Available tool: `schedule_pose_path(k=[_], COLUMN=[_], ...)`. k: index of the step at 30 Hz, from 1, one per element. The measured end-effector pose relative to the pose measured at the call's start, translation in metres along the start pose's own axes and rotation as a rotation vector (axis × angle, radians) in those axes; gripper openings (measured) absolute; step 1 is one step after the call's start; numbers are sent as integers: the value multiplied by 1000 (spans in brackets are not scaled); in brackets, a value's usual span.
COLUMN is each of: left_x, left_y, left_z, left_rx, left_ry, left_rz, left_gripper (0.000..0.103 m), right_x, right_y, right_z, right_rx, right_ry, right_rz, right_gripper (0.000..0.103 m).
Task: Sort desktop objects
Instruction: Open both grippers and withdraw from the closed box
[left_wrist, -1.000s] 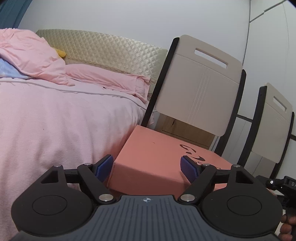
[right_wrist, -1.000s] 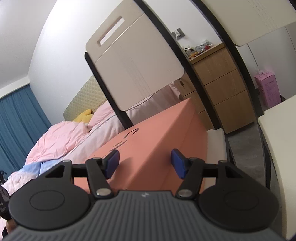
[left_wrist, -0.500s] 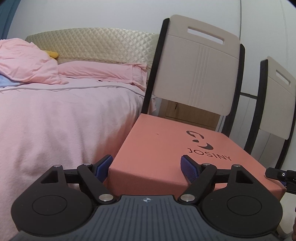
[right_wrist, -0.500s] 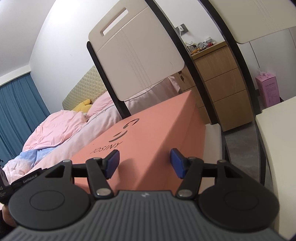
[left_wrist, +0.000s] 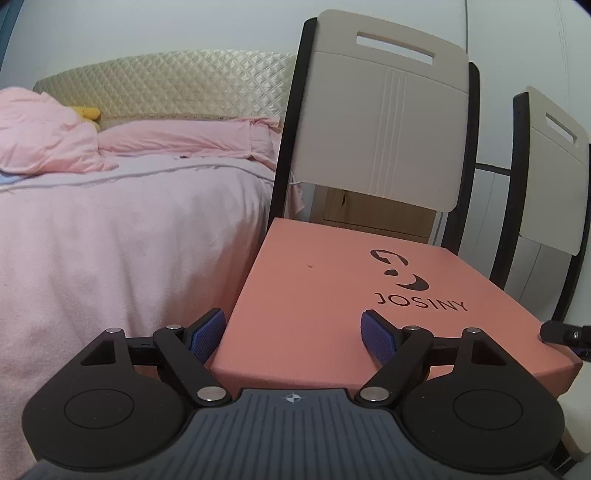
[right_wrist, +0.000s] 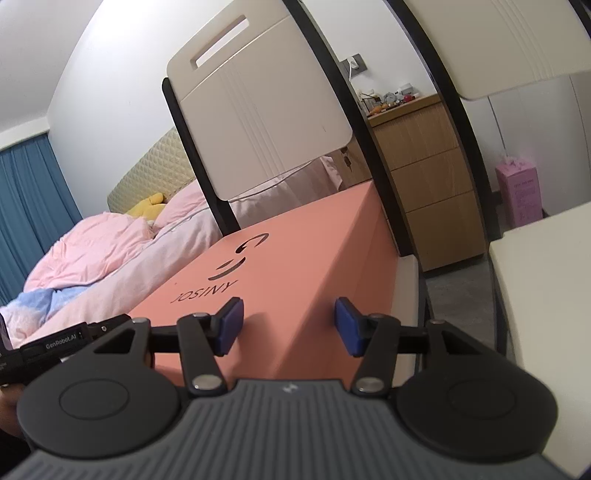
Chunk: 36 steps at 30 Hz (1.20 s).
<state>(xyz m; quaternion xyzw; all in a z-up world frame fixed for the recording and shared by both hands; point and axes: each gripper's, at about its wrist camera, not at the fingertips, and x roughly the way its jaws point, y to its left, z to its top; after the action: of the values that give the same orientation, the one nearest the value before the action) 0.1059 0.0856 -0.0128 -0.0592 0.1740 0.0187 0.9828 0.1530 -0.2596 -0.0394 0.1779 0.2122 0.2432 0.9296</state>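
Observation:
A salmon-pink JOSINY box (left_wrist: 332, 295) lies flat on a chair seat, also in the right wrist view (right_wrist: 295, 280). My left gripper (left_wrist: 293, 332) is open, its fingers straddling the box's near left corner, one pad beside the box's left side and one over the lid. My right gripper (right_wrist: 288, 325) is open at the box's near right corner, one pad over the lid and one beside the box's right side. The right gripper's tip (left_wrist: 565, 332) shows at the box's right edge in the left wrist view. Neither gripper holds anything.
The box sits on a cream chair with a black frame (left_wrist: 384, 129). A second chair (left_wrist: 546, 166) stands to its right. A bed with pink bedding (left_wrist: 110, 240) lies close on the left. A wooden drawer unit (right_wrist: 428, 184) and a pink carton (right_wrist: 517, 192) stand behind.
Both views have risen and tilted down, so the box lid and its logo show more fully. The grippers stay open at the box's near corners.

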Motion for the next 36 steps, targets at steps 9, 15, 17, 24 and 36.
schedule_pose_path(k=[9, 15, 17, 24, 36], left_x=[-50, -85, -95, -118, -117], left_y=[-21, -31, -33, -32, -25], left_z=[-1, -9, -13, -22, -40], left_rx=[65, 84, 84, 80, 96], left_ry=[-97, -145, -158, -231, -268], left_rz=[-2, -25, -22, -33, -41], left_gripper=[88, 96, 100, 103, 103], right_x=[-40, -72, -82, -100, -92], right_y=[48, 80, 89, 110, 119], right_z=[8, -10, -17, -44, -60], right_rx=[-117, -198, -225, -280, -308], right_ry=[-65, -96, -116, -159, -226], right_rz=[-73, -65, -60, -54, -129], right_gripper=[53, 54, 54, 54, 68])
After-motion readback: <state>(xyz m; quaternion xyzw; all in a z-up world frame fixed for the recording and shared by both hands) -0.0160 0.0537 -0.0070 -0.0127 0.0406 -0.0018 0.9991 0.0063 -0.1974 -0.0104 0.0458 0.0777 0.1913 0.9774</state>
